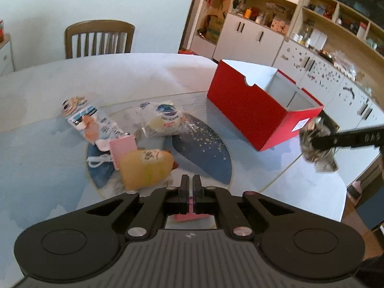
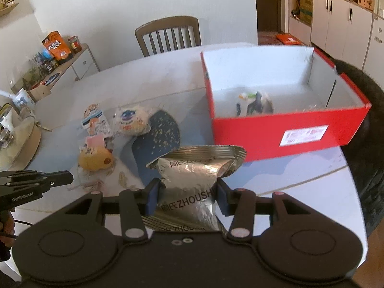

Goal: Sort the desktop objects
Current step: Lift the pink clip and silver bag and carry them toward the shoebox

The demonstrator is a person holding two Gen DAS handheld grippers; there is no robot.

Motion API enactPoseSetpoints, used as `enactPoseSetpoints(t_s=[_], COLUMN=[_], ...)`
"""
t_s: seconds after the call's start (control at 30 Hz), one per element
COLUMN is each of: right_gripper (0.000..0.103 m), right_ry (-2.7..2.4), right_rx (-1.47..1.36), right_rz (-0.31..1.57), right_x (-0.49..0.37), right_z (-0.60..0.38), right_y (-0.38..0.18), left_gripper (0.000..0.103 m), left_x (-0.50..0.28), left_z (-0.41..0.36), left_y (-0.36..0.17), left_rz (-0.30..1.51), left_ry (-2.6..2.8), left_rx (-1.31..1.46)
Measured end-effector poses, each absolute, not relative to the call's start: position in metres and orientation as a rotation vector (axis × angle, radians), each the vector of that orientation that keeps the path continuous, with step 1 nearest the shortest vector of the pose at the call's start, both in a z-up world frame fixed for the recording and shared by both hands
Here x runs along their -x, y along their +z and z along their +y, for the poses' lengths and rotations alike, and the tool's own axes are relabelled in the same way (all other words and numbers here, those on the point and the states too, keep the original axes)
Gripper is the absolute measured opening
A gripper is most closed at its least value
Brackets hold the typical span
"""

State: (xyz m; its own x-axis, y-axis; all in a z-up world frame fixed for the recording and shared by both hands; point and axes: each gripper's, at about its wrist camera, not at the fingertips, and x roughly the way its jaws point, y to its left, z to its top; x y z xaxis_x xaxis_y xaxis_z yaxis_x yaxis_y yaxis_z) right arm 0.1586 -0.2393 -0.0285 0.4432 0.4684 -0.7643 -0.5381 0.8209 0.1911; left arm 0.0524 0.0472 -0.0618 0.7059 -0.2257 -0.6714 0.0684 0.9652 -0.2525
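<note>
Bare table [image 2: 276, 175] fronts the red box [image 2: 288, 129] (open-topped).

A wooden chair [image 1: 99, 39] stands against the white wall [image 1: 120, 0]; white cabinets [image 1: 249, 38] and open shelves [image 1: 340, 16] line the right.

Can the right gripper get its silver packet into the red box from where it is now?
Probably yes. The right gripper is shut on the silver packet, the red box stands open-topped just ahead to its right, and nothing lies between them.
</note>
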Motion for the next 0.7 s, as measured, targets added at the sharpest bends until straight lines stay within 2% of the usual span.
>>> enactPoseSetpoints(t_s=[0.17, 0.23, 0.27, 0.33, 0.37, 0.4, 0.7], right_gripper=[0.047, 0.047, 0.047, 0.047, 0.047, 0.047, 0.047], right_ry=[0.616, 0.617, 0.619, 0.621, 0.623, 0.624, 0.602], right_rx=[0.094, 0.091, 0.088, 0.08, 0.077, 0.074, 0.066], right_rz=[0.914, 0.918, 0.921, 0.926, 0.929, 0.932, 0.948], right_x=[-0.173, -0.176, -0.177, -0.178, -0.178, -0.179, -0.177], right_z=[-0.251, -0.254, -0.255, -0.257, -0.258, -0.258, -0.264], right_y=[-0.024, -0.025, -0.026, -0.027, -0.029, -0.03, -0.036], left_gripper=[0.003, 0.006, 0.012, 0.041, 0.076, 0.091, 0.091], left_x=[-0.057, -0.059, -0.061, -0.063, -0.063, -0.063, -0.075], left_z=[0.037, 0.031, 0.029, 0.026, 0.026, 0.025, 0.018], left_y=[-0.059, -0.06, -0.061, -0.064, -0.065, -0.066, -0.104], left_rz=[0.775, 0.793, 0.803, 0.813, 0.813, 0.81, 0.904], left_ry=[-0.235, -0.26, -0.266, -0.259, -0.255, -0.256, -0.144], left_rx=[0.223, 0.214, 0.215, 0.207, 0.208, 0.211, 0.193])
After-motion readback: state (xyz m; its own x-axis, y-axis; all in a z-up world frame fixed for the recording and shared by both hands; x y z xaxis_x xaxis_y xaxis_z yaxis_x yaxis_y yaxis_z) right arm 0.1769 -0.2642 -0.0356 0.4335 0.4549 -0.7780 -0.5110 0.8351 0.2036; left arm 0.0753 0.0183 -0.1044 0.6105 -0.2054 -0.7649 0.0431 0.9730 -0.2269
